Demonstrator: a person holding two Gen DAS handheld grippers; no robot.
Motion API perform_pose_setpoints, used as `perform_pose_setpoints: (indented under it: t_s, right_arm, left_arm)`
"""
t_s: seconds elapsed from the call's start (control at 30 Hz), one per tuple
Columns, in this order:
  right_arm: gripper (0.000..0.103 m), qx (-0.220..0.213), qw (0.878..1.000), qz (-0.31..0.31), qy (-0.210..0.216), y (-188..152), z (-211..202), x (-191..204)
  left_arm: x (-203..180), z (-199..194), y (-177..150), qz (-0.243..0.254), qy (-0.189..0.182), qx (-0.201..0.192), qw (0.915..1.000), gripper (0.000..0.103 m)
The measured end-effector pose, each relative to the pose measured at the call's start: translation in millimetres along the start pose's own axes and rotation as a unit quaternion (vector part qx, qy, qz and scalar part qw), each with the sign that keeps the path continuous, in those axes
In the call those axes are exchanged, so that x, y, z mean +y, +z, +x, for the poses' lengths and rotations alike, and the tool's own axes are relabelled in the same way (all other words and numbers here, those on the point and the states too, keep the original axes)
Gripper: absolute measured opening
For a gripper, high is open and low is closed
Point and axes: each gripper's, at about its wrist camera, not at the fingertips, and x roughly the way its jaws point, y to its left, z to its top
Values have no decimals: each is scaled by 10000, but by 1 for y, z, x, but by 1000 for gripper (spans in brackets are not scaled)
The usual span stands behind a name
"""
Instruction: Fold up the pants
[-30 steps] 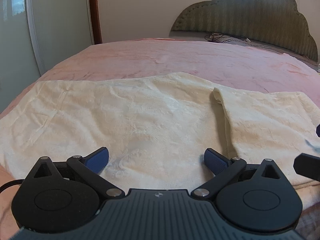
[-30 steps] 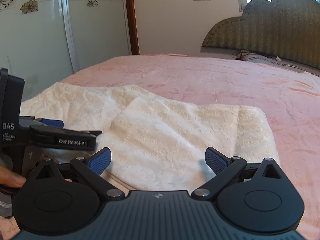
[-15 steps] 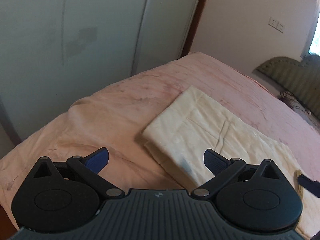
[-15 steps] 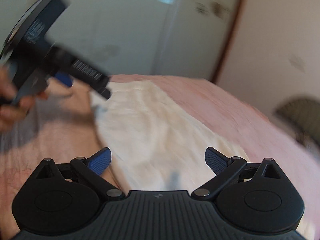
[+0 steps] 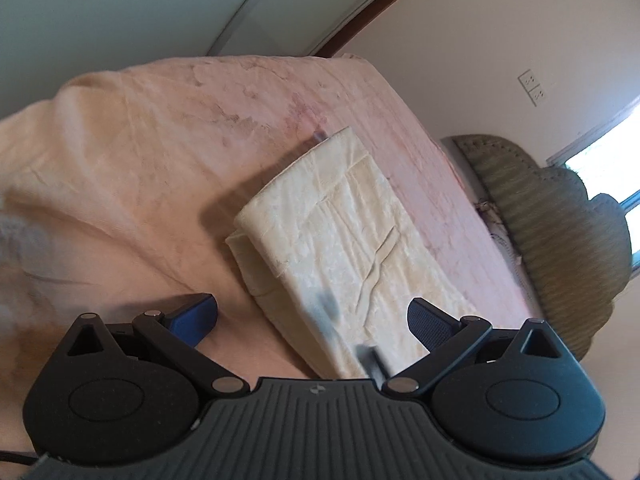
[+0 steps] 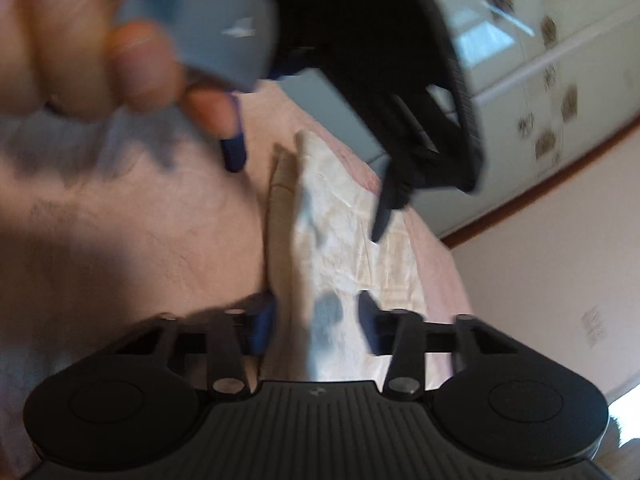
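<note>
The bed carries the pants, a cream strip lying just inside its near edge, long axis running away from both cameras. The right gripper is nearer: its jaws are closing astride the near end, cloth between them. The left gripper, jaws wide and empty, straddles the strip's left edge.

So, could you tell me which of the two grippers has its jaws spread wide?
The left gripper: its blue pads stand far apart, while the right gripper is closing around the folded pants.
</note>
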Motion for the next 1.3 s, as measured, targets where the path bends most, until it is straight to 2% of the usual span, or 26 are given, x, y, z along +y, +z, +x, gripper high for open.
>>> perform_pose_setpoints:
  t_s: [0.03, 0.07, 0.13, 0.17, 0.23, 0.27, 0.3, 0.33, 0.4, 0.43, 0.47, 0.5, 0.53, 0.57, 0.6, 0.63, 0.67, 0.7, 0.77, 0.83, 0.93, 1.0, 1.07, 1.13, 1.23, 1.3]
  right_arm:
    - [18, -41, 10000, 14, 24, 0, 2, 0]
    - [18, -91, 9998, 164, 50, 0, 3, -4]
    - [17, -189, 9949, 953, 268, -3, 1, -30]
    - [17, -244, 9889, 1412, 385, -6, -1, -45]
    - [18, -366, 9686, 2360, 697, -16, -8, -81]
    - [18, -472, 9566, 2711, 961, -21, -10, -97]
    - [18, -593, 9407, 3025, 1416, -29, -14, -112]
    - [18, -799, 9183, 3352, 1948, -38, -16, -127]
    - [18, -956, 8805, 4056, 2259, -56, -15, -152]
    - [18, -800, 8597, 4438, 2400, -66, -4, -165]
    - [18, -668, 8481, 4685, 2383, -75, 6, -172]
    - [18, -491, 8484, 4788, 2204, -81, 17, -174]
    - [18, -91, 8568, 4741, 2024, -86, 32, -171]
    - [18, 298, 8626, 4649, 1973, -89, 47, -166]
    - [18, 625, 8677, 4529, 1952, -92, 62, -159]
    - [18, 656, 8721, 4417, 2001, -94, 69, -153]
    - [18, 537, 8747, 4401, 1958, -95, 68, -153]
    - [19, 544, 8727, 4442, 1954, -94, 67, -156]
    - [19, 262, 8634, 4648, 1945, -93, 60, -165]
    - [20, 59, 8572, 4763, 1957, -88, 54, -169]
    - [20, -126, 8566, 4832, 1806, -81, 50, -172]
    - [20, -344, 8444, 5046, 1768, -82, 42, -180]
    - [20, -576, 8315, 5249, 1726, -92, 33, -190]
    - [21, -764, 8244, 5383, 1577, -103, 16, -200]
    - [22, -968, 8245, 5434, 1242, -129, -22, -214]
    - [23, -1033, 8226, 5490, 1066, -150, -47, -220]
  left_arm:
    - [2, 3, 2, -74, -100, 42, 9999, 102]
    - [3, 6, 4, -158, -212, 84, 9996, 102]
    - [5, 15, 10, -352, -471, 194, 9981, 102]
    - [6, 22, 15, -471, -621, 282, 9966, 102]
    - [4, 36, 24, -609, -805, 396, 9941, 101]
    - [2, 44, 29, -594, -898, 417, 9933, 101]
    - [-1, 51, 33, -550, -981, 431, 9927, 102]
    - [-3, 58, 38, -554, -958, 478, 9927, 101]
    - [-5, 70, 45, -661, -939, 484, 9922, 100]
    - [-5, 73, 47, -679, -976, 459, 9918, 100]
    - [-5, 76, 49, -673, -979, 425, 9920, 98]
    - [-6, 78, 51, -640, -922, 402, 9929, 93]
    - [-8, 80, 52, -602, -834, 367, 9940, 89]
    - [-9, 80, 51, -537, -725, 310, 9954, 77]
    - [-11, 80, 51, -408, -572, 254, 9972, 58]
    - [-15, 81, 50, -257, -355, 264, 9987, 48]
    - [-19, 80, 49, -19, -81, 212, 9997, 31]
    - [-23, 79, 48, 198, 83, 135, 9997, 25]
    - [-36, 72, 41, 567, 267, -117, 9980, 15]
    - [-58, 56, 31, 999, 337, -453, 9934, 14]
    - [-106, 25, 4, 1881, 292, -1022, 9764, 14]
    - [-138, 8, -16, 2327, 61, -1236, 9646, 14]
    - [-164, -3, -33, 2640, -89, -1306, 9556, 14]
    - [-188, -9, -53, 2858, -242, -1329, 9487, 15]
    - [-217, -9, -82, 3077, -570, -1212, 9420, 16]
    - [-238, -6, -104, 3285, -810, -1121, 9343, 20]
